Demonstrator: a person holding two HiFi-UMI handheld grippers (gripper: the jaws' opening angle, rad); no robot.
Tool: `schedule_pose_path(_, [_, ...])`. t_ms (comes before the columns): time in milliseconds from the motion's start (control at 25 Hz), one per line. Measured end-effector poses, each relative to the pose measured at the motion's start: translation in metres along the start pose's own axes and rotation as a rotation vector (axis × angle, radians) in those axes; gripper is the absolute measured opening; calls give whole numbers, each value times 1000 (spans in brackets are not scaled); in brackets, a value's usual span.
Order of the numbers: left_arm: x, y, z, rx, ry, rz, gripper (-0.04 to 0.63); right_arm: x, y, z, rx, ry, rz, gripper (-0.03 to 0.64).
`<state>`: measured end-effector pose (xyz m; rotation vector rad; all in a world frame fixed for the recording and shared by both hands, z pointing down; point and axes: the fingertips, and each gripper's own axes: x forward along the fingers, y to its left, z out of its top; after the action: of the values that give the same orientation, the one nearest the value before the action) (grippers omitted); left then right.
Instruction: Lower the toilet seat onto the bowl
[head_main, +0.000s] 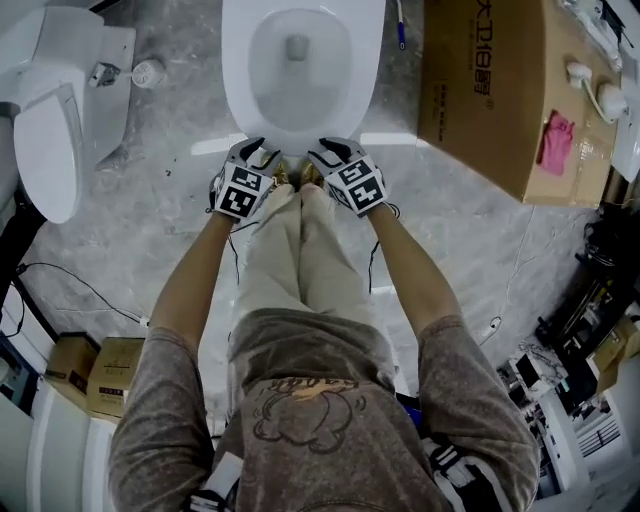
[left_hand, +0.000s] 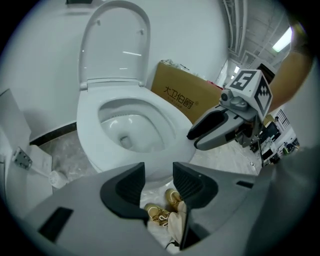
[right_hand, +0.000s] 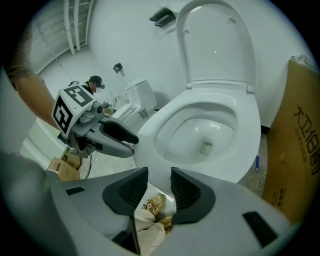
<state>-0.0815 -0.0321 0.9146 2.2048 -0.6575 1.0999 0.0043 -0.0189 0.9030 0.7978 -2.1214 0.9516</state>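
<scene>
1. Grey marble floor (head_main: 150, 230) all round, with a plain white wall at the back.
2. Toilet seat (left_hand: 117, 45) is standing straight up at the back of the bowl (left_hand: 90, 135), nowhere near the rim.
3. Cardboard box (head_main: 480, 90) sits just right of the bowl, and a second toilet (head_main: 50, 130) is off to the left.
4. Left claw (left_hand: 159, 177) hangs in front of the bowl, jaws partly apart, released, gripping and touching nothing.
5. Right claw (right_hand: 160, 182) is just beside it, same deal: jaws partly apart, empty.
</scene>
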Motion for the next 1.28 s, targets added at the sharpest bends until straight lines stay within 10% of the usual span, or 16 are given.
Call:
schedule_pose_path(520, [29, 17, -5, -106, -50, 52, 146, 37, -20, -7, 51, -49, -80, 120])
schedule_pose_path(1280, [-252, -33, 279, 12, -575, 131, 146, -264, 20, 240, -138, -579, -243, 120])
